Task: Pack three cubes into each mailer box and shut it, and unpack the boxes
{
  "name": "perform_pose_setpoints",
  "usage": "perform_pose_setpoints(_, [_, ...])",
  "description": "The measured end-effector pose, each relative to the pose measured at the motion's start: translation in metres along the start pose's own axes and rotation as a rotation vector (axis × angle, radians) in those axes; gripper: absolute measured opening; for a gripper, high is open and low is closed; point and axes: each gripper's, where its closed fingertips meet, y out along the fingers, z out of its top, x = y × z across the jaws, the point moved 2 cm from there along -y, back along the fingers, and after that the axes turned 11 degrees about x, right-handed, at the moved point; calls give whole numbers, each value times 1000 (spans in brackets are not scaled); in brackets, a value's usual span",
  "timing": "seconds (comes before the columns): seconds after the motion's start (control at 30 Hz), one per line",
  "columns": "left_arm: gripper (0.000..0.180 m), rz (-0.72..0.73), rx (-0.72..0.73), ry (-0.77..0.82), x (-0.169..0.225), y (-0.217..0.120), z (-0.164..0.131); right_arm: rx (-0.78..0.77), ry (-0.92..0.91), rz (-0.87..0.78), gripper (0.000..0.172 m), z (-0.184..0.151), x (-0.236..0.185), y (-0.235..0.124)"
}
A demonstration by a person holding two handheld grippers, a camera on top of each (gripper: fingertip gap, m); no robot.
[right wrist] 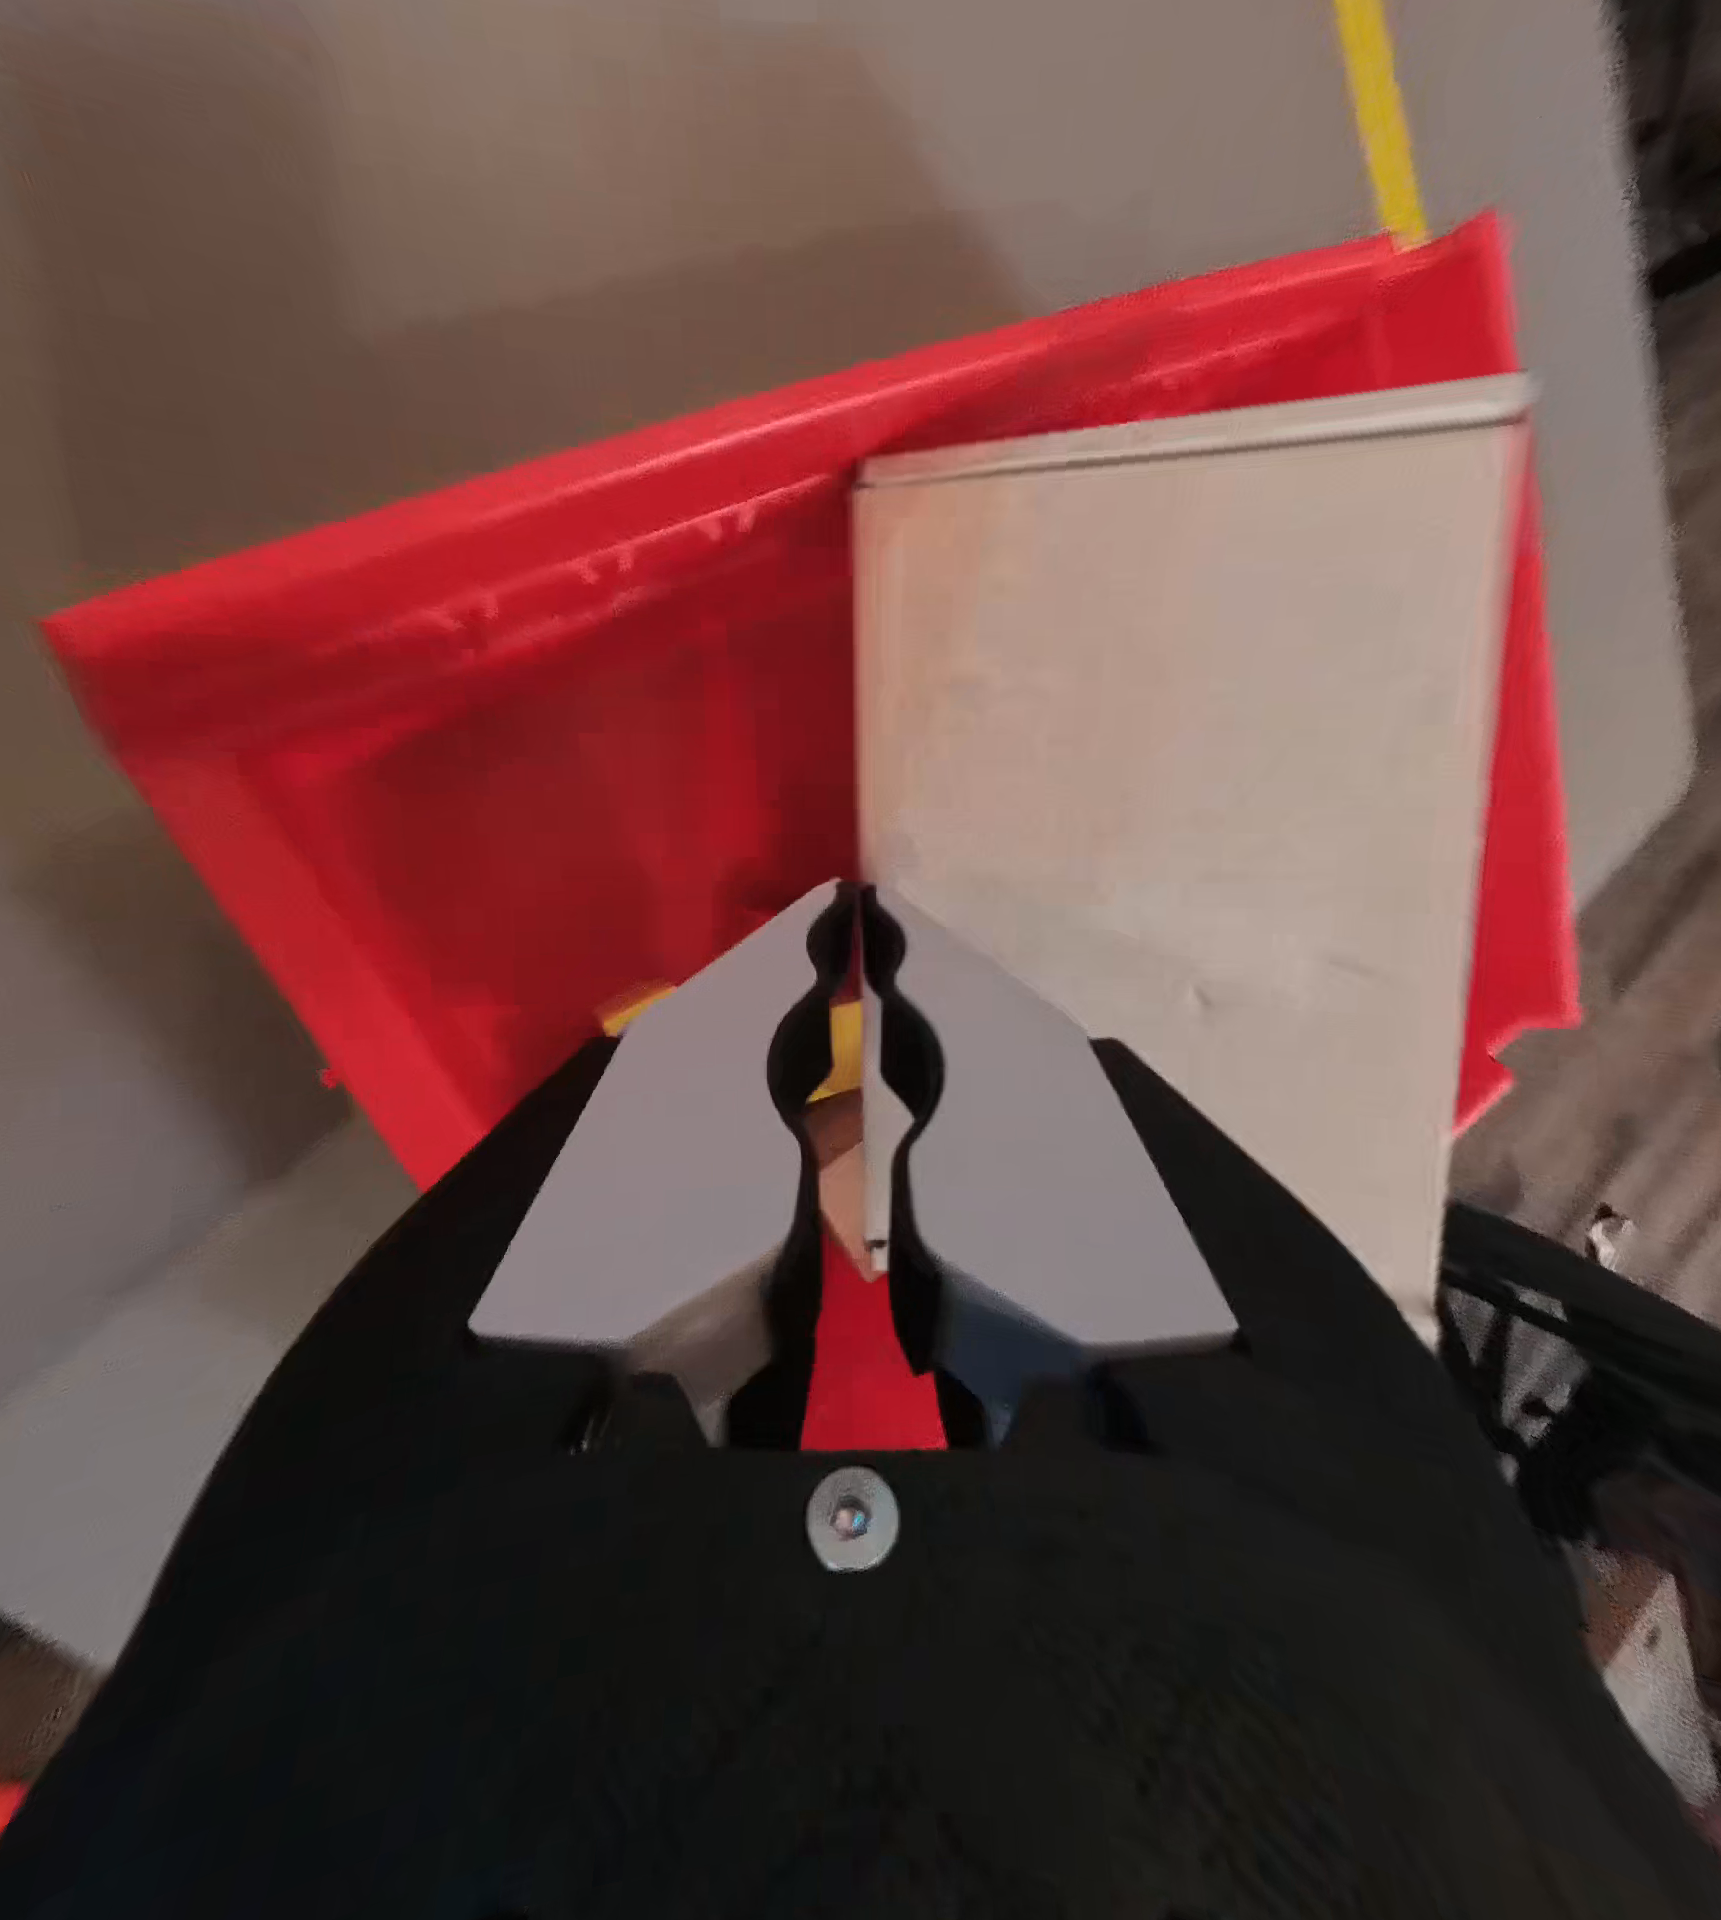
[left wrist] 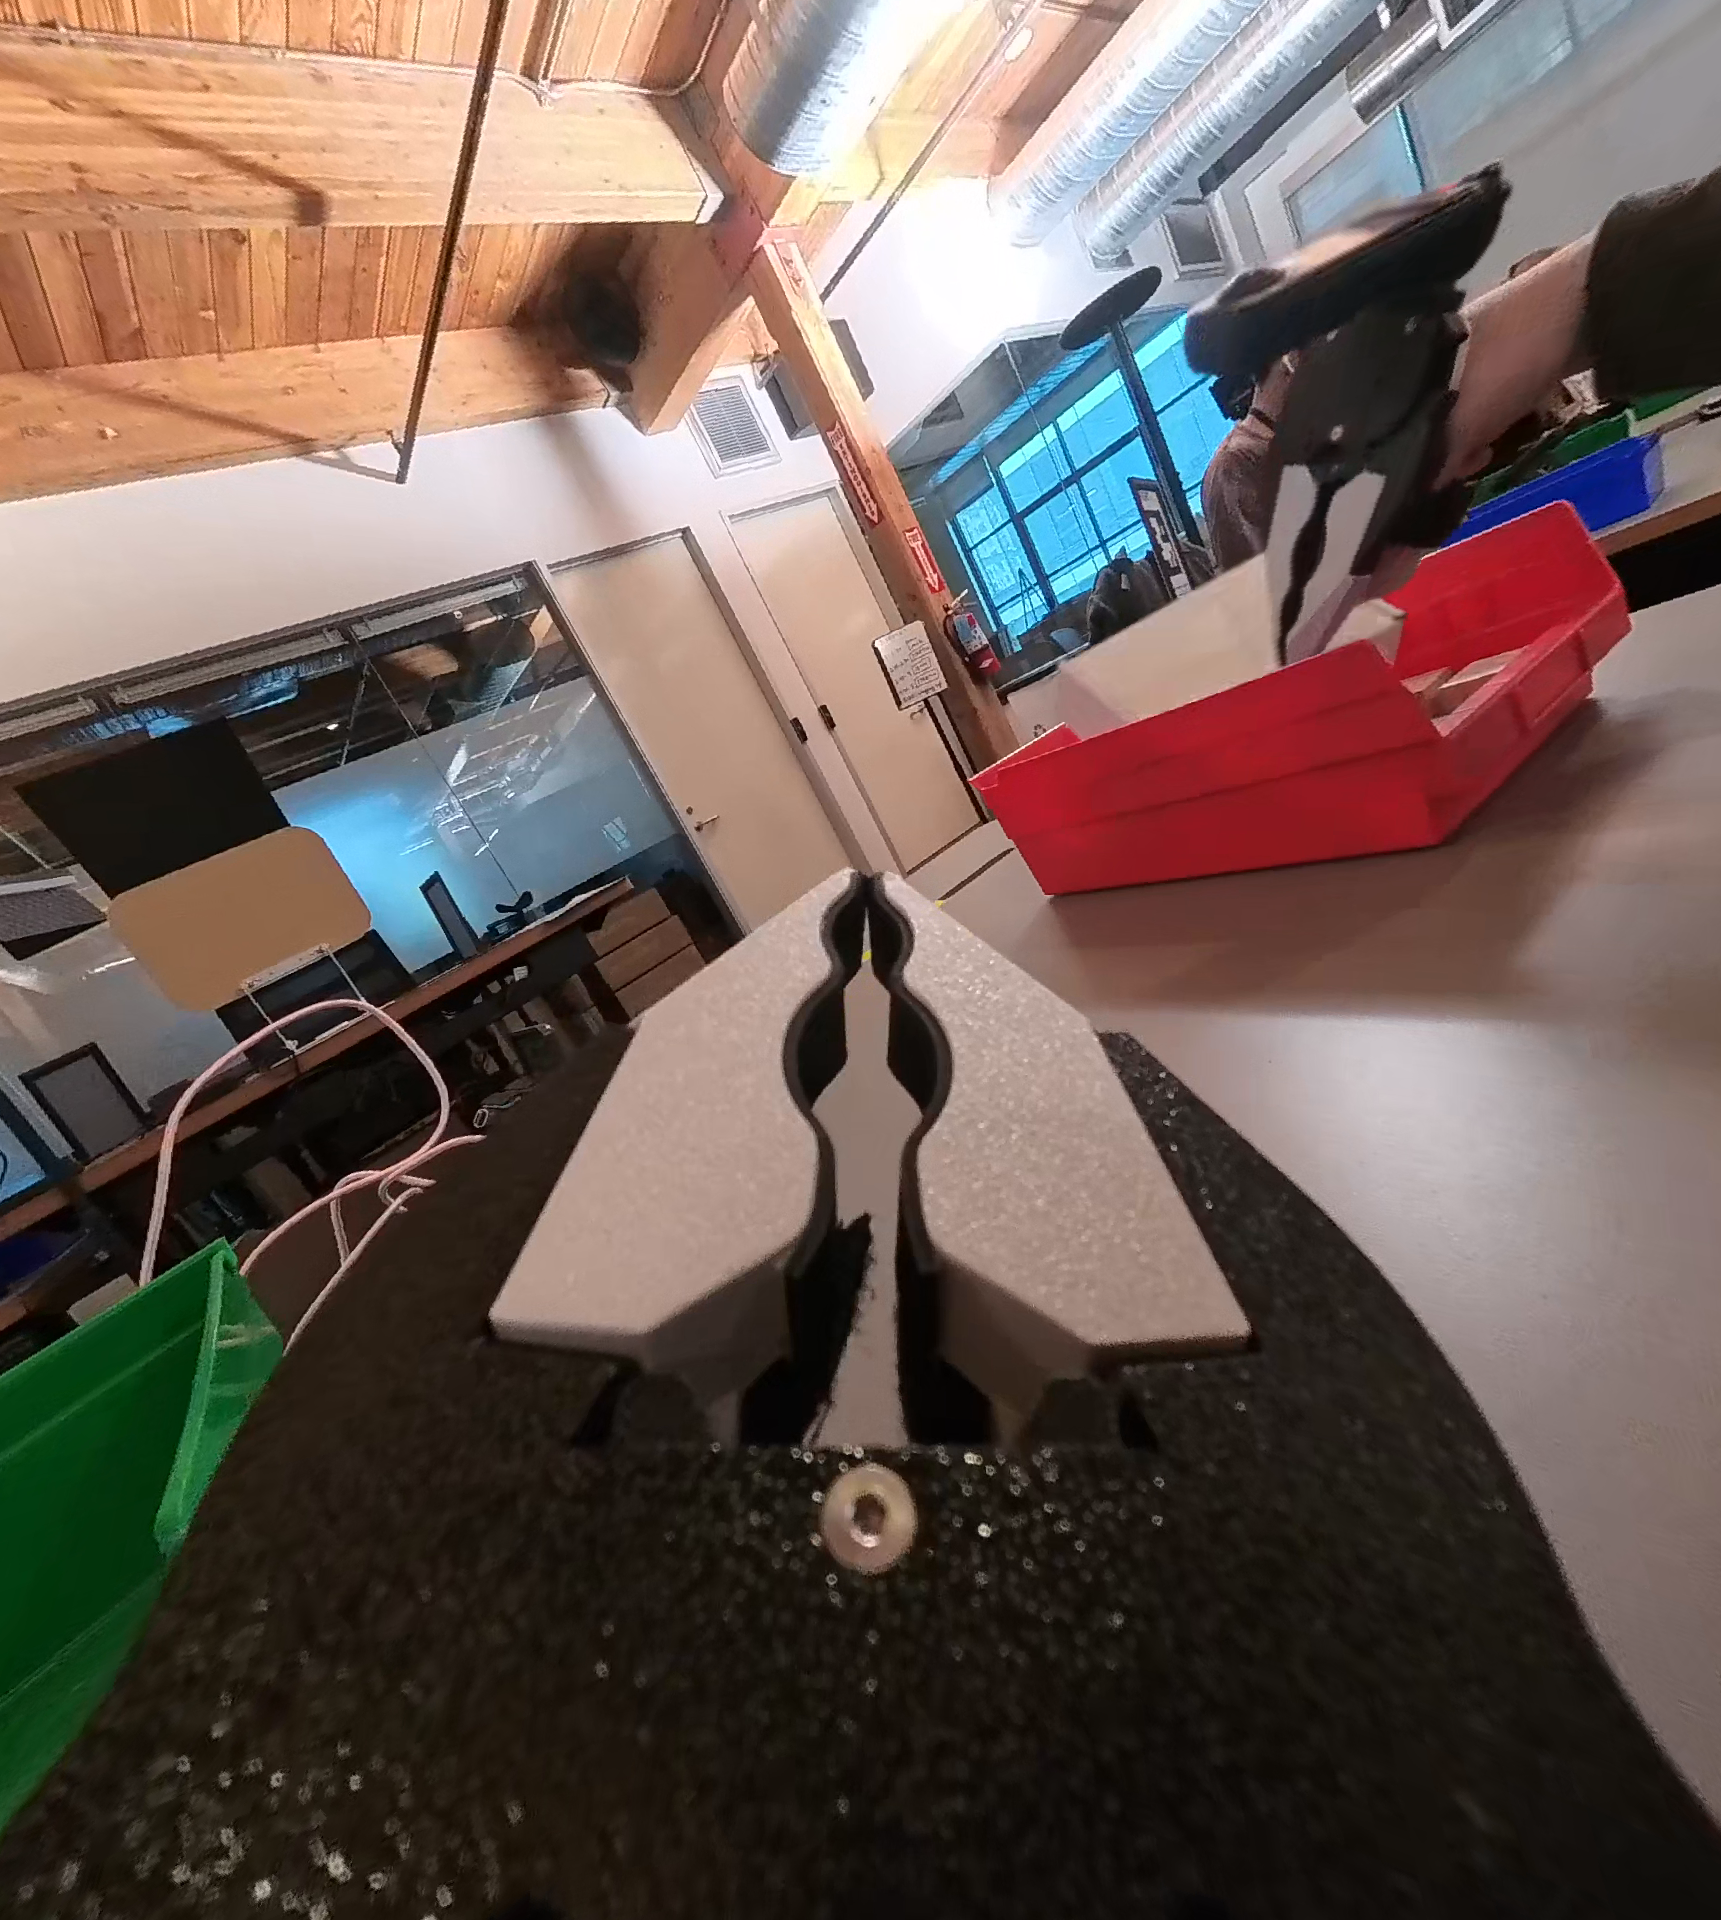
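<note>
- Two hand-held grippers are in view, both with jaws drawn together.
- Left gripper (left wrist: 866,894): grey fingertips meet at the front with nothing between them; it lies low over the grey table (left wrist: 1458,1039), well apart from the red bin (left wrist: 1251,790).
- Right gripper (right wrist: 851,899): jaws clamped on the thin edge of a white mailer box (right wrist: 1178,810). The cardboard edge runs down between the two black pads, which press on it from either side.
- In the left wrist view the right gripper (left wrist: 1297,613) is held by a hand (left wrist: 1505,353) in a dark sleeve, pointing down into the red bin, its tips on the white cardboard (left wrist: 1178,634).
- The mailer box stands in the right part of the red bin (right wrist: 523,644), its broad white panel rising above the bin's rim. Whether the box is open or shut cannot be told.
- A yellow item (right wrist: 840,1039) shows partly behind the right gripper's fingers, inside the bin; its shape is too hidden to name.
- Pale wooden pieces (left wrist: 1458,691) lie in the bin's far compartment as seen from the left wrist; blur prevents a count.
- A green bin (left wrist: 35,1538) sits at the left gripper's near left, and a blue bin (left wrist: 1583,478) lies beyond the red one.
- A strip of yellow tape (right wrist: 1375,114) runs across the table past the red bin.
</note>
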Motion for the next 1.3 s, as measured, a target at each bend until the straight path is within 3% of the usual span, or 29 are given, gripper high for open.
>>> perform_pose_setpoints(0.27, [0,-3,-5,-12,0,0,-1,-104,-74,-64,0,-8,21,9])
perform_pose_setpoints(0.5, [0,-12,-9,-11,2,0,-1,-164,-237,-324,0,-1,59,5])
perform_pose_setpoints(0.63, [0,-13,-11,-9,2,0,-2,-174,-187,-399,0,-2,70,6])
perform_pose_setpoints(0.7, [0,-10,-12,-8,2,0,-2,-110,-133,-351,0,5,60,1])
perform_pose_setpoints(0.77, [0,-7,-12,-8,1,1,-2,-35,-7,-170,0,9,34,3])
perform_pose_setpoints(0.83, [0,-9,-13,-10,1,1,-3,-100,60,-54,0,-6,19,12])
perform_pose_setpoints(0.93, [0,-16,-11,-8,3,1,-2,-283,12,-52,0,-42,25,30])
perform_pose_setpoints(1.03, [0,-18,-19,-1,3,1,-3,-343,-9,-109,0,-57,43,40])
perform_pose_setpoints(1.2, [0,-21,-21,-11,4,1,-4,-380,32,-151,0,-59,58,42])
perform_pose_setpoints(1.3, [0,-30,-22,-9,5,2,-4,-285,100,8,0,-35,32,49])
